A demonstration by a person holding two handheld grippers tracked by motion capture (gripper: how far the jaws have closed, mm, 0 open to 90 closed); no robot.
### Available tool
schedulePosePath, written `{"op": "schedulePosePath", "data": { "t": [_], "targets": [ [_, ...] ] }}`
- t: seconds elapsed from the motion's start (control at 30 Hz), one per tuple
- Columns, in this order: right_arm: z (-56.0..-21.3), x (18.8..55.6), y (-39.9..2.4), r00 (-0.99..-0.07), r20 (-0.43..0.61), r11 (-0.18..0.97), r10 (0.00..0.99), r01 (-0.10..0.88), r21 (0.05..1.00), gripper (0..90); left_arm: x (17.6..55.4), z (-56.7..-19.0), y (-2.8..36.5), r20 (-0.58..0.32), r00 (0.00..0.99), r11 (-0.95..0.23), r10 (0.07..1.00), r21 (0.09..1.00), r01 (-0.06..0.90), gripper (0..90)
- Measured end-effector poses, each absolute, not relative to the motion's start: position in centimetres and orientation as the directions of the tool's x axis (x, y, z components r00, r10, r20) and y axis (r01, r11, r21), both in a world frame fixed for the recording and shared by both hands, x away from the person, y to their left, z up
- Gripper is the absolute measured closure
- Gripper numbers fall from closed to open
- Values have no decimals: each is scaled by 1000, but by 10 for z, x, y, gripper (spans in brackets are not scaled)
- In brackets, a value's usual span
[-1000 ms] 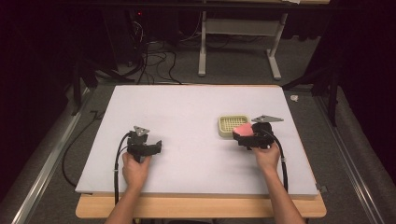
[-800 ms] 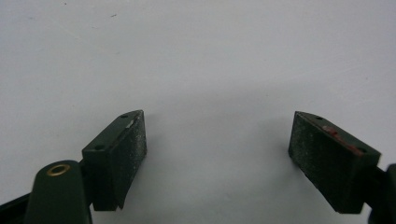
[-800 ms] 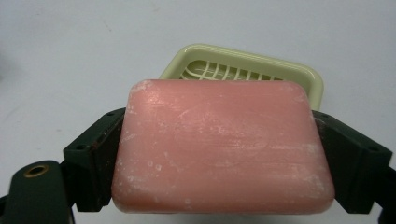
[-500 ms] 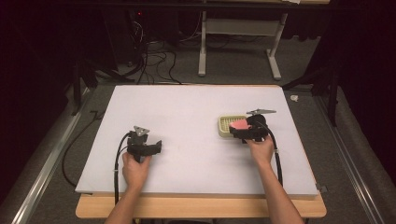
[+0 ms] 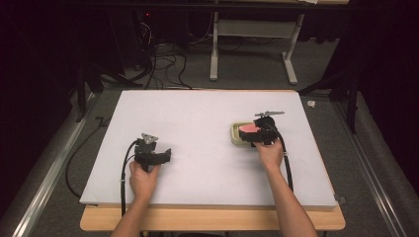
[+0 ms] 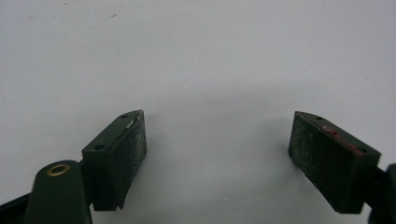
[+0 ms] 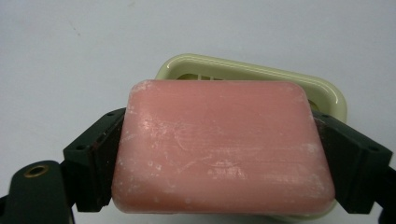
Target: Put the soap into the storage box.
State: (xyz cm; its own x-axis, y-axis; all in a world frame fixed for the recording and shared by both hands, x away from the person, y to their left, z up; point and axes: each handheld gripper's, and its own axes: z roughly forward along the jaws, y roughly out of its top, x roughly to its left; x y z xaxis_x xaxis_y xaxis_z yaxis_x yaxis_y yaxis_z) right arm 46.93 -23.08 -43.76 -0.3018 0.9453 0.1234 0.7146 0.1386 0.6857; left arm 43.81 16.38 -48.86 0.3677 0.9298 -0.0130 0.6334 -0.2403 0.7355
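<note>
A: Quick one. Right gripper (image 7: 224,163) is clamped on the soap (image 7: 222,147), jaws on its two short ends. Soap hangs over the dish (image 7: 327,95), near side, looks just above it rather than seated.

B: Agreed. In the high view the right gripper (image 5: 254,134) sits at the dish (image 5: 236,136), right half of the table (image 5: 197,118). Pink soap (image 5: 249,128) shows over the tray opening. Touching the dish or not?

A: Can't tell from these. The soap covers most of the dish, only the far rim and a bit of slotted floor peek out behind it.

B: Progress then?

A: Judging it as late: pick is done, carry is done, soap is lined up with the dish. Left: lower it in, let go, pull back.

B: Left gripper?

A: Left gripper (image 6: 217,154) has its jaws spread wide, nothing between them, bare table under it. In the high view it (image 5: 165,155) rests on the left side of the table, well apart from the dish. Idle, as far as I'd say.

B: Soap look?

A: Pink bar, rounded corners, flat top, whitish dry scuffs and faint scratches, a small stamped mark near the front edge, too faint to read. Dish is pale yellow-green, rounded rectangle, raised rim.

B: Risk?

A: The soap sits slightly skewed to the dish, so a corner might land on the rim.
</note>
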Motion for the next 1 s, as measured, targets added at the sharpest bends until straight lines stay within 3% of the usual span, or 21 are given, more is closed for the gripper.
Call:
{"op": "schedulePosePath", "data": {
  "t": [0.47, 1.0],
  "targets": [
    [-447, 476, -232, -279, 118, 140, 953, 750, 647, 135, 438, -489, 164, -12, 369, -241, 929, 735, 634, 197],
    [-448, 478, -235, -253, 128, 106, 959, 739, 665, 125, 438, -489, 164, -13, 368, -240, 930, 735, 634, 198]
  ]
}}
